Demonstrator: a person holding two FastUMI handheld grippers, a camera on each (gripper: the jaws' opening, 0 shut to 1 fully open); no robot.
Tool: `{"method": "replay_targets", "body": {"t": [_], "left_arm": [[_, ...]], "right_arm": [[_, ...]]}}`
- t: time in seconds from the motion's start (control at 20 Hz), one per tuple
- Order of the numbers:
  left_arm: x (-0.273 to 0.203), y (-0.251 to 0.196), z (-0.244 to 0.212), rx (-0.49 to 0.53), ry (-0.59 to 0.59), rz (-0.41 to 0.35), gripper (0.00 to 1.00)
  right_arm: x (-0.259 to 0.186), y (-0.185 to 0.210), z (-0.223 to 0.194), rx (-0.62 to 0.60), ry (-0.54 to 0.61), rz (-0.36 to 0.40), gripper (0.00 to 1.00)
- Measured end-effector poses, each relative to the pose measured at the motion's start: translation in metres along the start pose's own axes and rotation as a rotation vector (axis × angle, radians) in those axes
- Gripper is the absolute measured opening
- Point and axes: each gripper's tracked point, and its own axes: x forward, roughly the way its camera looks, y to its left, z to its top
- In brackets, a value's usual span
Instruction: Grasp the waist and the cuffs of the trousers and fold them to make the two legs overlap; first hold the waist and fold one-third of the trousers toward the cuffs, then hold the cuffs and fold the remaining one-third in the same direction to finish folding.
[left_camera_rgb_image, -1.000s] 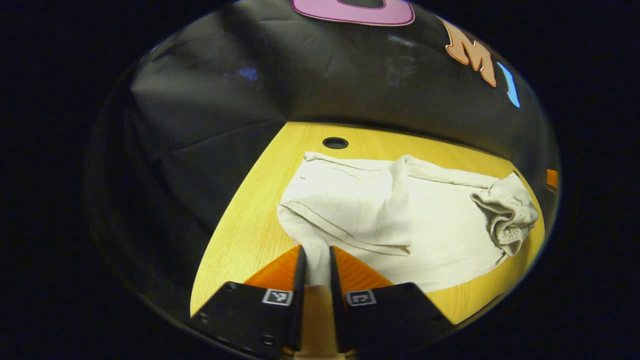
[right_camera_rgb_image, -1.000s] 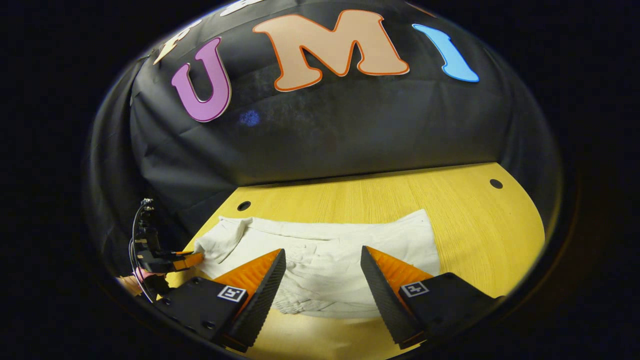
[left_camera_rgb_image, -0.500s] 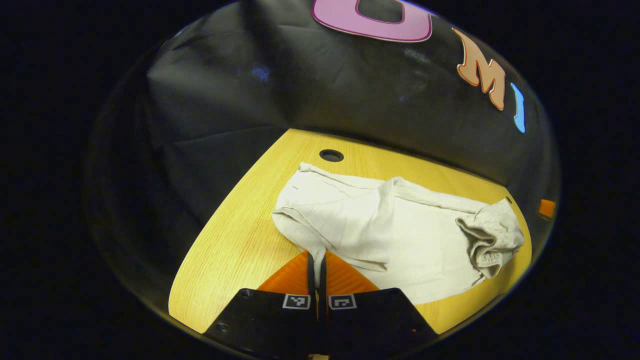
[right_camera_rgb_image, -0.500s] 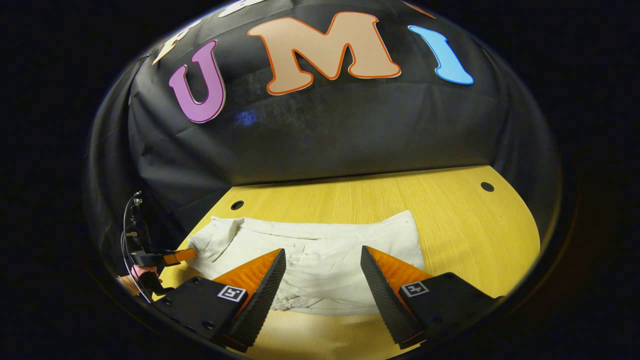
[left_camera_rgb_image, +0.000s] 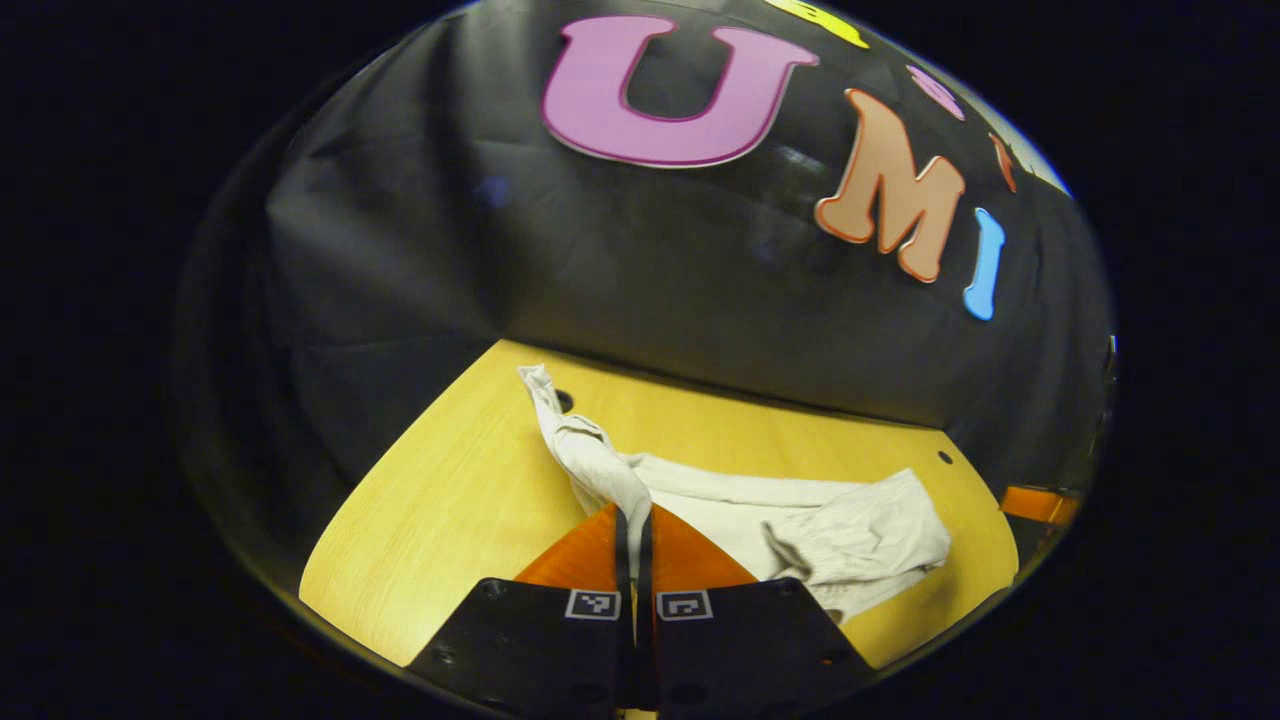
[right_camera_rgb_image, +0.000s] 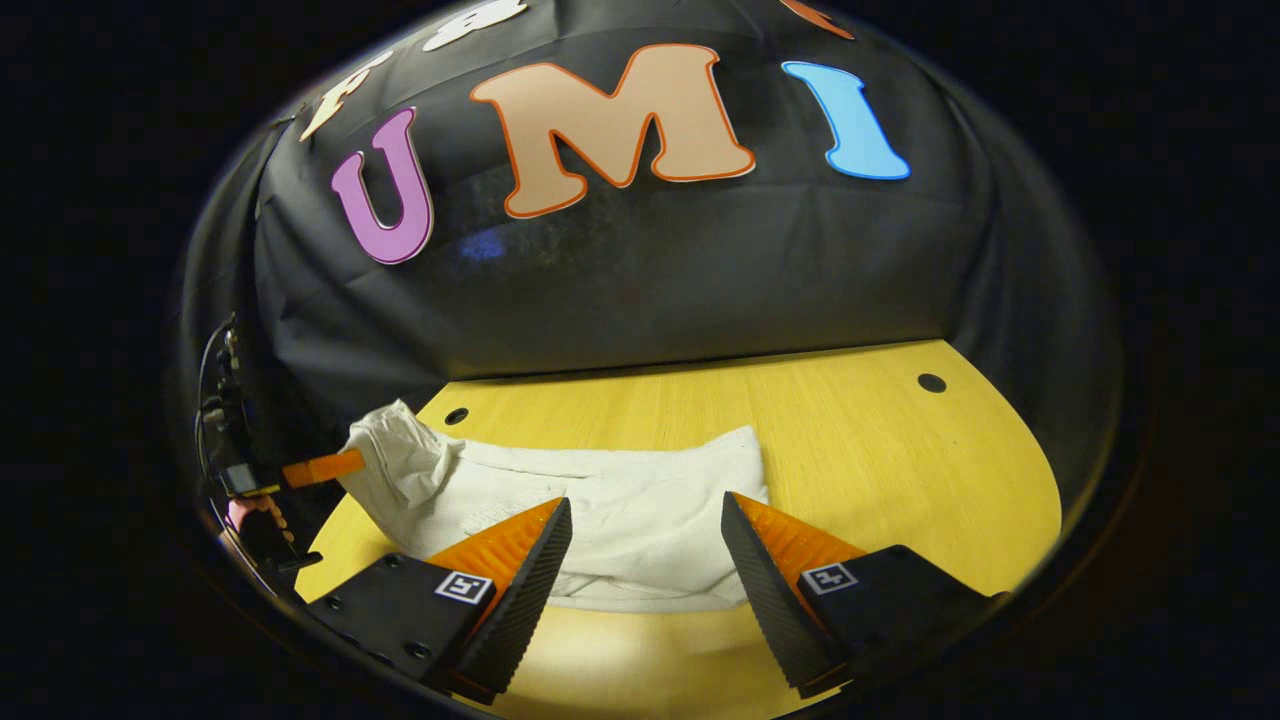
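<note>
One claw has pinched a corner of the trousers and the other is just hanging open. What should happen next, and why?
Probably the right gripper should come down and close its jaws on the trousers. Its jaws stand open over the cloth on the table, while the left gripper already holds one end lifted; both ends are needed to fold.

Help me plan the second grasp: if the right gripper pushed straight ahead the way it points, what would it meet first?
Probably the trousers: the right gripper is open with the cloth lying between and ahead of its fingers, on the table. Height above the cloth is unclear.
</note>
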Motion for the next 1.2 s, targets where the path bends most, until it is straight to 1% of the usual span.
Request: {"method": "replay_targets", "body": {"t": [0.35,0.45,0.6,0.7,0.95,1.15,1.2], "left_arm": [[-0.005,-0.153,0.041,0.114,-0.074,-0.209,0.0],[-0.005,-0.196,0.04,0.135,-0.074,-0.266,0.0],[-0.001,-0.241,0.02,0.161,-0.047,-0.324,0.0],[0.002,-0.266,0.002,0.169,-0.018,-0.346,0.0],[0.012,-0.296,-0.059,0.221,0.084,-0.364,0.0],[0.013,-0.315,-0.103,0.25,0.157,-0.412,0.06],[0.006,-0.32,-0.108,0.243,0.176,-0.433,0.11]], "right_arm": [[-0.025,-0.057,0.006,0.009,-0.007,-0.027,0.96],[-0.03,-0.071,0.007,0.014,-0.01,-0.038,0.96],[-0.038,-0.09,0.011,0.021,-0.016,-0.054,0.97],[-0.042,-0.103,0.012,0.022,-0.019,-0.066,0.96],[-0.054,-0.122,0.009,0.017,-0.013,-0.087,0.97],[-0.061,-0.127,0.008,0.014,-0.01,-0.092,0.96],[-0.064,-0.125,0.009,0.016,-0.013,-0.09,0.96]]}}
